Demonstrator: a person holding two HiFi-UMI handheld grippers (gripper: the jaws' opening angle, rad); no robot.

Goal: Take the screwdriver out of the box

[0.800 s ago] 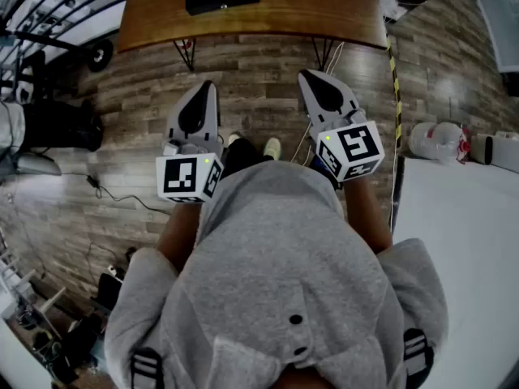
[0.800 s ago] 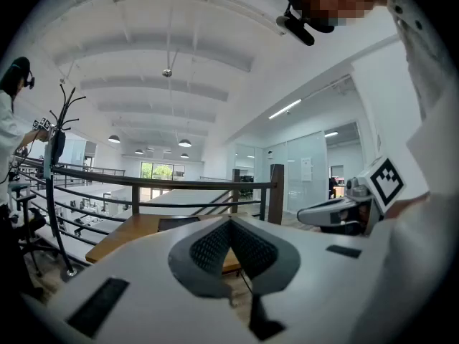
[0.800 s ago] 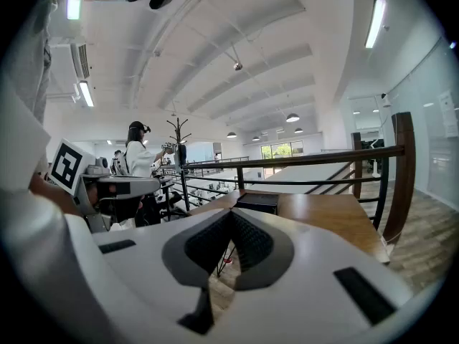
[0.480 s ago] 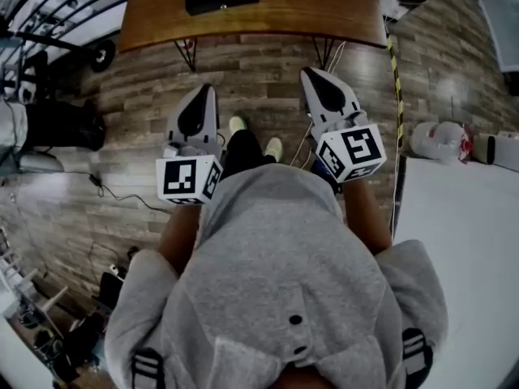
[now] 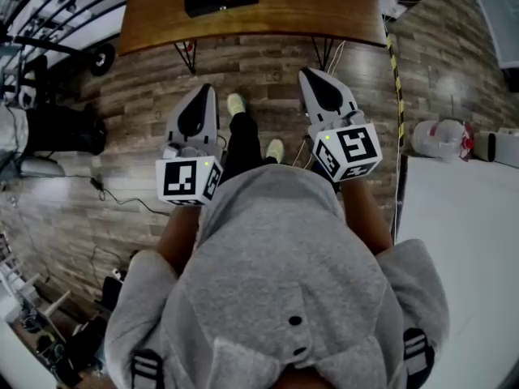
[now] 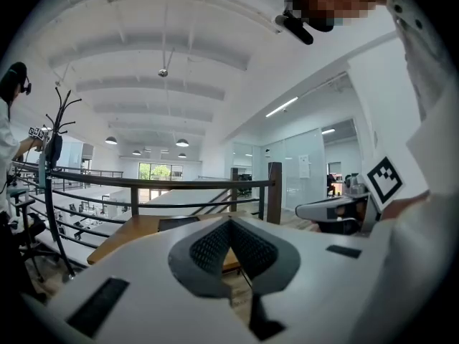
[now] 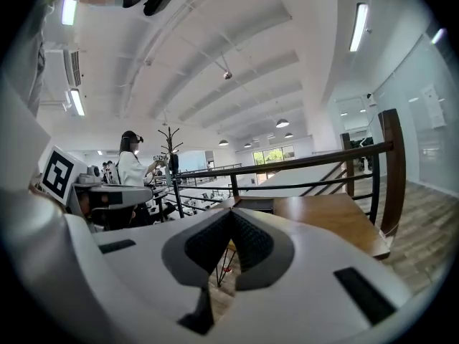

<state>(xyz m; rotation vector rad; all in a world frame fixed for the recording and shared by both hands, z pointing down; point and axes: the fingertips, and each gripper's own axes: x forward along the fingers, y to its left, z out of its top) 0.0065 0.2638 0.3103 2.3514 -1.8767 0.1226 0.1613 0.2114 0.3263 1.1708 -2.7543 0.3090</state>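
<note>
Table [image 5: 324, 10]: wooden, ahead of us, on thin black legs [image 5: 188, 55].
Cable [image 5: 122, 198]: black, across the plank floor [image 5: 268, 63], our left.
Container [image 5: 438, 140]: white, on the floor, our right.

Both forearms [image 5: 180, 232] reach forward from the torso, stopping short of the table [image 5: 284, 14]. The left tool [image 5: 201, 91] and right tool [image 5: 315, 78] are held side by side, well apart, tips angled slightly down toward the table. The jaws of each meet tip to tip with nothing between them. One leg [image 5: 242, 136] is set forward between the tools.
</note>
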